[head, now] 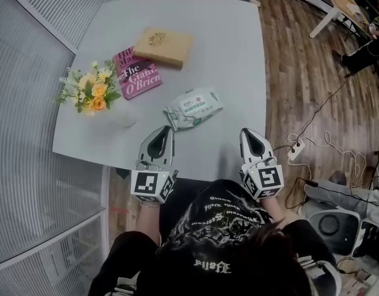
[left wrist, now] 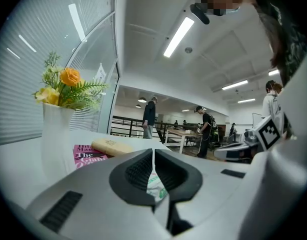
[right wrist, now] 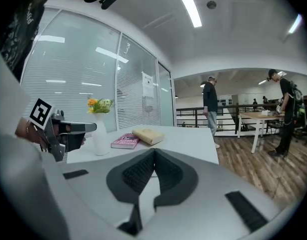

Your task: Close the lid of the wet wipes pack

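The wet wipes pack [head: 192, 108], white with green print, lies flat near the middle of the grey table [head: 239, 48]. Its lid looks flat against the top. Both grippers hover over the table's near edge, short of the pack and apart from it. My left gripper [head: 165, 130] is shut with nothing held; in the left gripper view its jaws meet at the left gripper tip [left wrist: 153, 151], and a strip of the pack [left wrist: 156, 186] shows below. My right gripper [head: 247, 131] is shut and empty too, its jaws pressed together at the right gripper tip [right wrist: 154, 150].
A white vase of yellow flowers [head: 91, 91] stands at the table's left. A pink book [head: 137, 73] and a tan box [head: 163, 45] lie behind the pack. Cables and a power strip [head: 295, 152] lie on the wood floor at right. People [right wrist: 211, 104] stand far off.
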The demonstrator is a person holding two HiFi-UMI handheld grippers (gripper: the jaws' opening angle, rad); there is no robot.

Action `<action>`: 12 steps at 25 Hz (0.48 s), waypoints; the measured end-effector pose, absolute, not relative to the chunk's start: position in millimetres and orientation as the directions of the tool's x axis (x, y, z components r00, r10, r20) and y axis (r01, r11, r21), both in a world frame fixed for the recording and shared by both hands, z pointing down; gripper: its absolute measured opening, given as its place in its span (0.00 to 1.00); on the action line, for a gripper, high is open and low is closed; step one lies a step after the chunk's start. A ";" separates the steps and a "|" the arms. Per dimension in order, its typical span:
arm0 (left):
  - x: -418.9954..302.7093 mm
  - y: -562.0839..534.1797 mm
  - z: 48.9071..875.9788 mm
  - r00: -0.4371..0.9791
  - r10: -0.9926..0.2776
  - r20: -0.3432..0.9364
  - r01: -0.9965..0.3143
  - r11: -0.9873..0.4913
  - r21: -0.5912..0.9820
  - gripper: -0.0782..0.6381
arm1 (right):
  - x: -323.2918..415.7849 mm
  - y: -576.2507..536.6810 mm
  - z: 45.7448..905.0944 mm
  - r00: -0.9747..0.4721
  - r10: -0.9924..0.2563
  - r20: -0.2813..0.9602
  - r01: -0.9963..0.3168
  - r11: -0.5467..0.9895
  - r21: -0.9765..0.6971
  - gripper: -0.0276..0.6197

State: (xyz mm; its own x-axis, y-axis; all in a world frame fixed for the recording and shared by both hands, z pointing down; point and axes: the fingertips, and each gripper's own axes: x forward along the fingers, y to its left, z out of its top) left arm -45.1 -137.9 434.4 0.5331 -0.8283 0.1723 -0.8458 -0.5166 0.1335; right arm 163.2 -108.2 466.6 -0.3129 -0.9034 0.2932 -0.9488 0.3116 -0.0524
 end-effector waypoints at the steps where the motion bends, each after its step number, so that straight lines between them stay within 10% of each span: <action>1: -43.8 -136.5 434.3 0.534 -0.828 0.168 -0.845 -0.517 0.137 0.13 | 162.9 -107.0 466.1 -0.312 -0.904 0.292 -0.949 0.313 -0.043 0.04; 12: -30.5 -124.6 433.3 0.547 -0.821 0.161 -0.837 -0.534 0.118 0.13 | 155.8 -106.3 455.1 -0.317 -0.910 0.266 -0.943 0.333 0.018 0.04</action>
